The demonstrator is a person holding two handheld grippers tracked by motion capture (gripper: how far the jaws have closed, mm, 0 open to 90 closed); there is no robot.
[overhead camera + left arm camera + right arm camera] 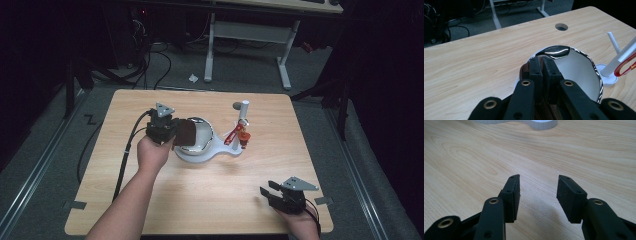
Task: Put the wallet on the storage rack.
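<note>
A shiny metal bowl [204,131] [579,72] sits on a white base [200,154] in the middle of the wooden table. My left gripper [175,134] [543,62] is at the bowl's left rim, shut on a flat dark brown piece [187,132] [524,72] that hangs over the rim. From the base's right end rises a white post [244,114] [615,66] carrying a red-handled tool [233,135] [624,67]. My right gripper [267,189] [538,187] rests low at the table's front right corner, open, with bare wood between its pads.
A round hole [236,106] [561,26] is cut in the table [150,200] behind the post. The left gripper's black cable [125,155] trails down the table's left side. A white-legged desk [247,35] stands on the floor beyond.
</note>
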